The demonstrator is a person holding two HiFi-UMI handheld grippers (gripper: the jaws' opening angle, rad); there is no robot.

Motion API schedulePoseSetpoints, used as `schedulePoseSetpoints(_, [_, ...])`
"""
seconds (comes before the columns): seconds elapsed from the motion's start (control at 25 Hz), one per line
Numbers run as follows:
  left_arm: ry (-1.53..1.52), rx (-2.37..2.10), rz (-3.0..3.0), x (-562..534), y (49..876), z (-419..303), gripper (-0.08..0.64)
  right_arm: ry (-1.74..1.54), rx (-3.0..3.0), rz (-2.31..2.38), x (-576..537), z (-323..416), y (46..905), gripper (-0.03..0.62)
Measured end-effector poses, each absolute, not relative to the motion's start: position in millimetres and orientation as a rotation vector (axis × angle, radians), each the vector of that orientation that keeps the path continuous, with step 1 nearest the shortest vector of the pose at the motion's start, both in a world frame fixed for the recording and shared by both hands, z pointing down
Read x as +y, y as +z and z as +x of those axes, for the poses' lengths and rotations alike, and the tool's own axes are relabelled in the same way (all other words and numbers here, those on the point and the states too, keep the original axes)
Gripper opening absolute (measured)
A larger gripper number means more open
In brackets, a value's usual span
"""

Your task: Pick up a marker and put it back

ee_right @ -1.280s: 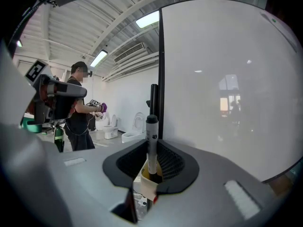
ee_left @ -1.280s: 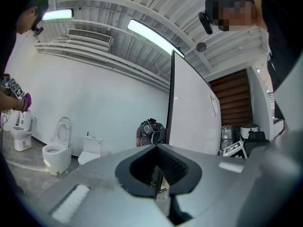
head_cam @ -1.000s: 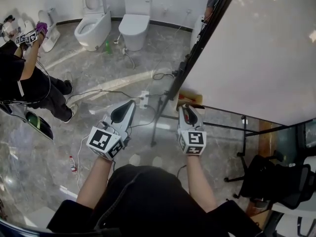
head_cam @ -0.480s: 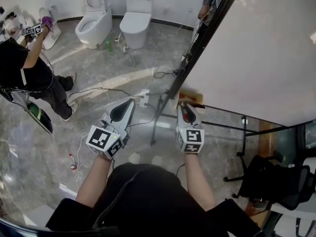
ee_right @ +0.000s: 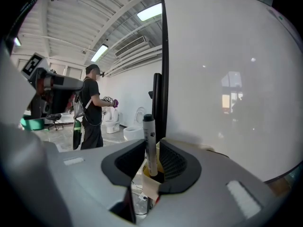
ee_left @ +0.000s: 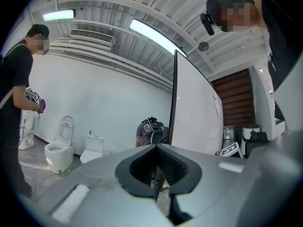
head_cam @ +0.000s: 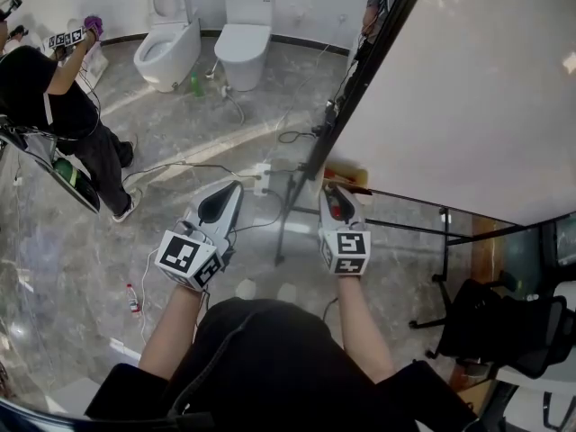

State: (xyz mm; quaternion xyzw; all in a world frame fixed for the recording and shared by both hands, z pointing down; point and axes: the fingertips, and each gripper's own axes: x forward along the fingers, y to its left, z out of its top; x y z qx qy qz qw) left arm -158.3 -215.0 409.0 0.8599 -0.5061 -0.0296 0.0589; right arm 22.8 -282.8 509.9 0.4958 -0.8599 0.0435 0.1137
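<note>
A white marker with a black cap stands upright between the jaws of my right gripper, its lower end in a yellowish holder. The jaws are opening, and a gap shows on the marker's right side. In the head view my right gripper points at a cardboard-coloured box at the lower left corner of the whiteboard. My left gripper hangs over the floor to the left. Its jaws meet, with nothing between them.
The whiteboard's black frame and stand legs rise between the two grippers. Cables and a power strip lie on the marble floor. Two toilets stand at the back wall. A person in black works at far left. An office chair is at right.
My right gripper has crept a little forward toward the board's corner. The left gripper has barely moved. The person at far left has shifted upward in the view.
</note>
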Motion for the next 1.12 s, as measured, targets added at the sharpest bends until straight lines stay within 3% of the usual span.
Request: schedulePoseSetpoints(1.12, [-0.114,-1.465,2.648,-212,403,-146,0.006,0.075,-2.554,1.397,-259,12,496,0.17])
